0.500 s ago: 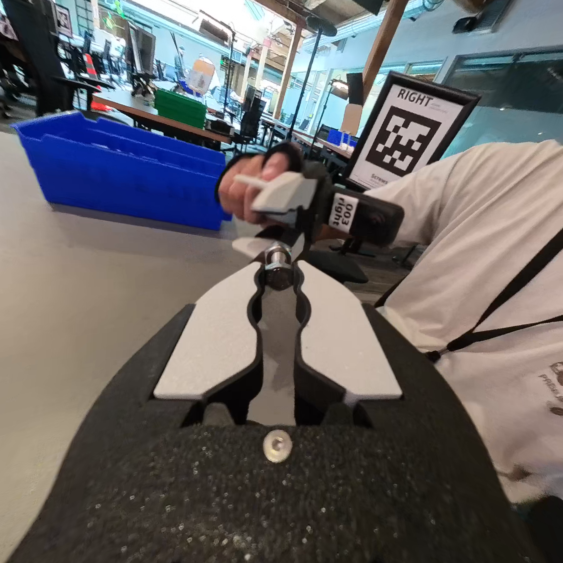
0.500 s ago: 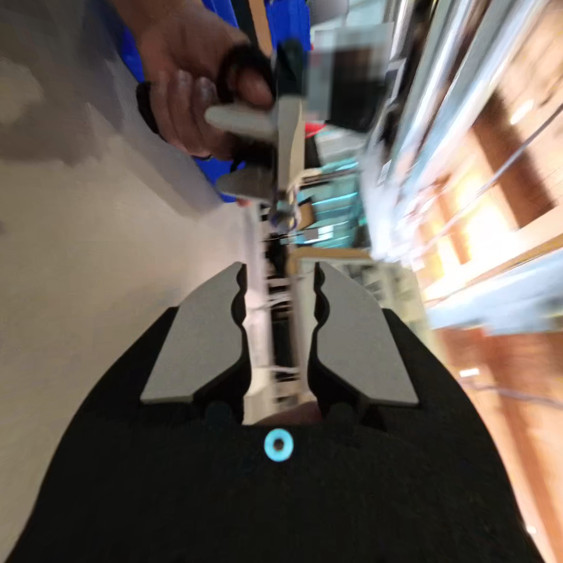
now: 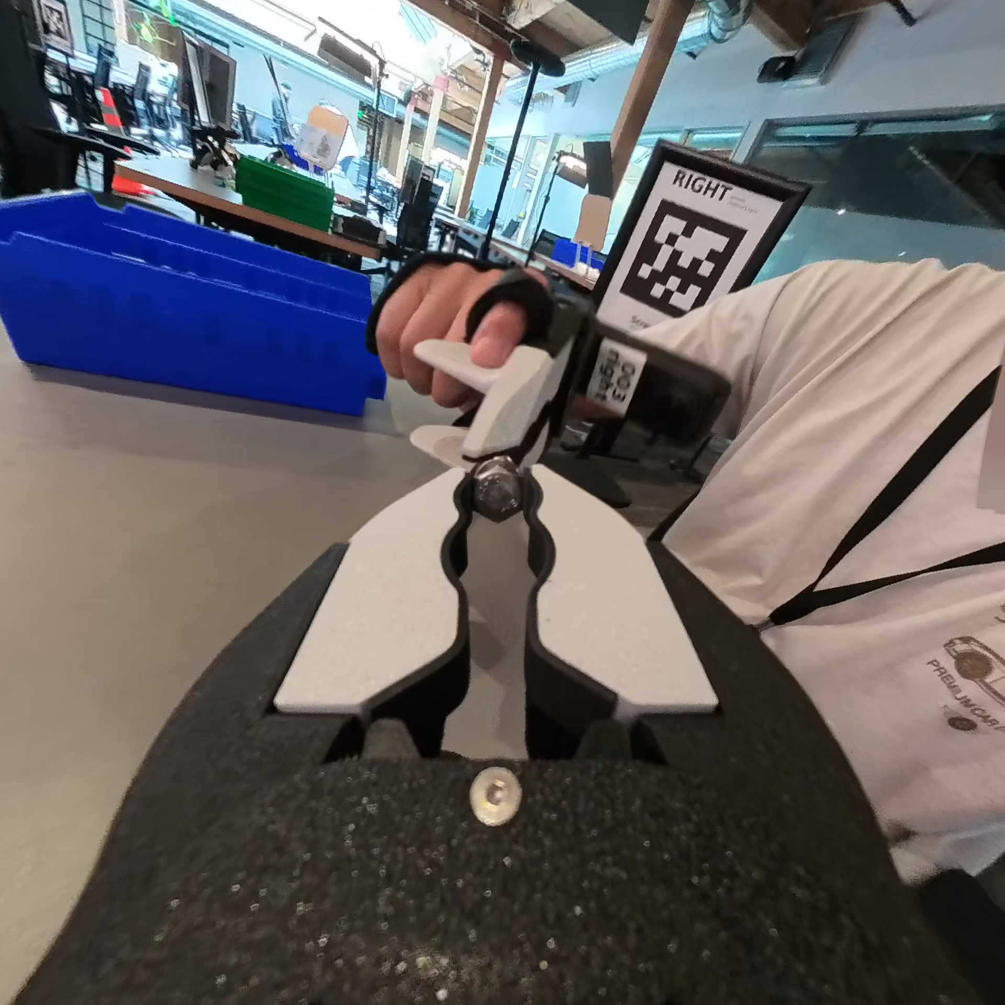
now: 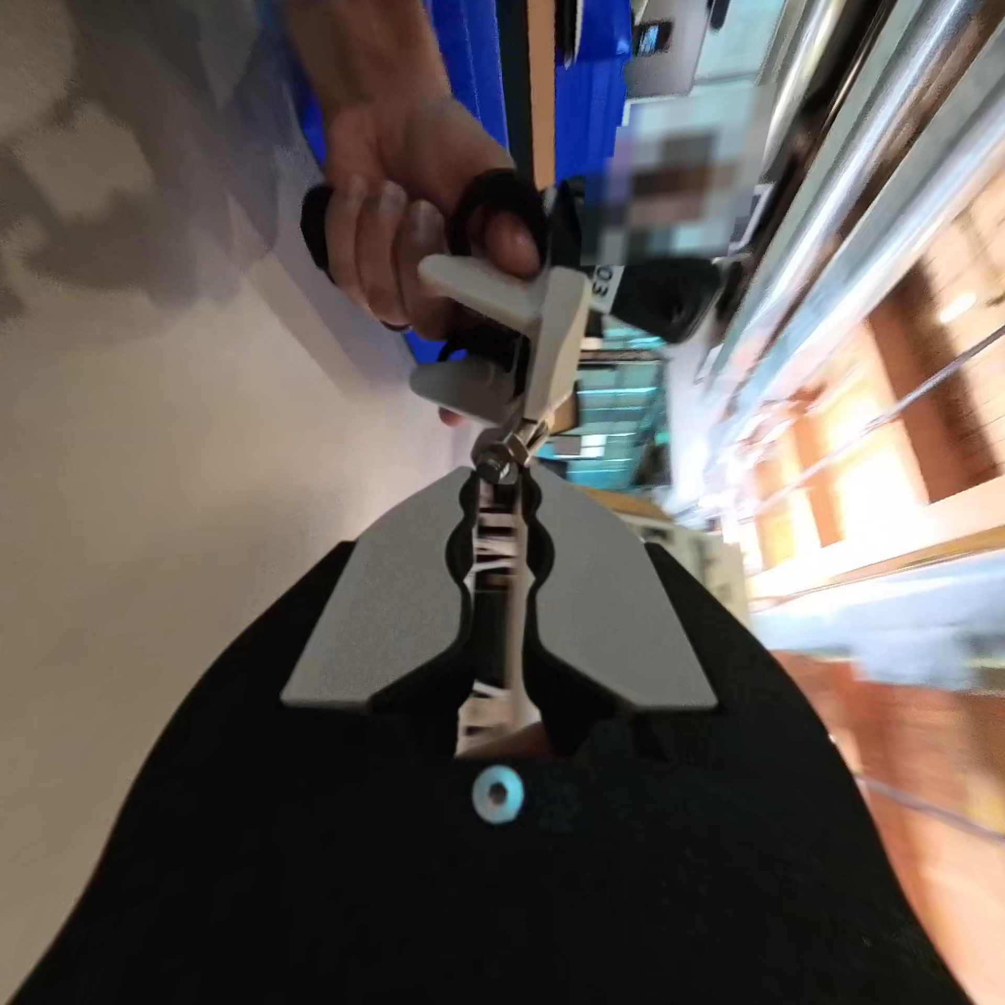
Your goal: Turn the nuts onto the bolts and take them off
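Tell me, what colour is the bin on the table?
Bright blue; the bin shows best in the left wrist view.

Blue bin (image 3: 179, 321) beside bare tabletop (image 3: 163, 516)

The bolt (image 3: 496, 496) is silver steel with a hex head, and that head sits clamped between the tips of the left fingers (image 3: 402, 549), facing back along them. Its shank runs forward, away from the fingers, and is mostly hidden behind the head. The nut (image 4: 497, 454), a silver hexagon, sits on the bolt's far end, just ahead of the right fingertips (image 4: 435, 500) and in line with the gap between them; whether those tips touch it is unclear.
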Action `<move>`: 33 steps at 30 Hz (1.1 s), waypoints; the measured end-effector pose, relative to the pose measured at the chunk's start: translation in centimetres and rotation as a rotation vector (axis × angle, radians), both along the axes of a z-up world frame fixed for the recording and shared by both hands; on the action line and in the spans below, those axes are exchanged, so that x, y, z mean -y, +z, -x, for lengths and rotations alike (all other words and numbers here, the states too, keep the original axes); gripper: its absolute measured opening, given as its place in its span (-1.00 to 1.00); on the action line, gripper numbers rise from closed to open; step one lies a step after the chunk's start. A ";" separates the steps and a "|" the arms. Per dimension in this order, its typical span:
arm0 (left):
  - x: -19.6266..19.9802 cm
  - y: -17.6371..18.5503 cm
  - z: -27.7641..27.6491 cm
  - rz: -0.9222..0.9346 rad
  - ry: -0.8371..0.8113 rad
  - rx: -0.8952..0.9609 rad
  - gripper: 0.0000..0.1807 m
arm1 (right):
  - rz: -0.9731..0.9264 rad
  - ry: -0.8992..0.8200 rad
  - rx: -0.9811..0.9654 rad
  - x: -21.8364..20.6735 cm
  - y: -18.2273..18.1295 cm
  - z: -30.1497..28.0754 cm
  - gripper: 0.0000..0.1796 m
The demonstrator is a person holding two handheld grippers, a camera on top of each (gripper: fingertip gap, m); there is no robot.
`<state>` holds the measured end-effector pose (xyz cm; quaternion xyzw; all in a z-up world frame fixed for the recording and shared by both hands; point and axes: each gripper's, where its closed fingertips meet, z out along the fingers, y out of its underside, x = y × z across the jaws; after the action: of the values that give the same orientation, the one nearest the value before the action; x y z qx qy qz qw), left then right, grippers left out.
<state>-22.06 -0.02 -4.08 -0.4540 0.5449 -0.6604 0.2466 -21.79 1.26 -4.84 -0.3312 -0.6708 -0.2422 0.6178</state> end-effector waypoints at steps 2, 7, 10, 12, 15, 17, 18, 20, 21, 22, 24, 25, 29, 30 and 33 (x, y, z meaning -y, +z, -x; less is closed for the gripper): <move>0.0 0.3 0.0 -0.042 0.024 0.016 -0.82 | 0.202 0.010 -0.138 -0.1 0.2 -0.2 -0.88; -0.3 1.1 -0.3 -0.105 0.098 0.070 -0.81 | 0.622 0.067 -0.432 -0.2 0.5 -1.0 -1.00; -0.6 1.8 0.1 -0.049 0.085 0.098 -0.82 | 0.426 -0.007 -0.341 -0.9 -0.7 -1.6 -0.89; -0.7 1.9 0.2 -0.016 0.074 0.104 -0.82 | 0.248 -0.027 -0.269 -0.6 -0.7 -1.4 -0.77; -0.6 1.7 0.1 0.015 0.051 0.098 -0.82 | -0.012 -0.028 -0.220 0.1 0.7 -0.7 -0.61; -0.4 1.4 0.1 0.033 0.027 0.083 -0.82 | -0.215 -0.025 -0.181 0.6 2.1 -0.7 -0.57; -0.3 1.2 0.1 0.042 0.012 0.075 -0.82 | -0.280 -0.027 -0.152 0.7 2.5 -0.7 -0.57; -0.1 0.9 0.0 0.045 0.001 0.062 -0.82 | -0.319 -0.019 -0.095 0.8 2.7 -0.5 -0.56; 0.0 0.8 -0.1 0.047 -0.006 0.055 -0.82 | -0.310 -0.004 -0.067 0.8 2.5 -0.3 -0.56; 0.0 0.7 -0.2 0.047 -0.007 0.052 -0.82 | -0.304 0.004 -0.045 0.8 2.4 -0.2 -0.58; 0.1 0.6 -0.2 0.047 -0.015 0.044 -0.82 | -0.291 0.018 -0.010 0.8 2.2 0.0 -0.61; 0.2 0.6 -0.2 0.046 -0.015 0.043 -0.82 | -0.301 0.021 0.000 0.7 2.3 0.0 -0.64; 0.3 0.9 -0.1 0.053 -0.020 0.052 -0.82 | -0.302 0.034 0.041 0.4 1.9 0.0 -0.72; 0.3 0.9 -0.1 0.053 -0.019 0.052 -0.82 | -0.307 0.036 0.043 0.4 2.0 0.1 -0.76; 0.3 1.0 -0.1 0.050 -0.017 0.053 -0.82 | -0.275 0.045 0.015 0.5 2.1 0.2 -0.80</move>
<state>-22.00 -0.33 -3.09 -0.4378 0.5254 -0.6876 0.2440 -22.01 0.75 -2.71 -0.2263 -0.6430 -0.3206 0.6576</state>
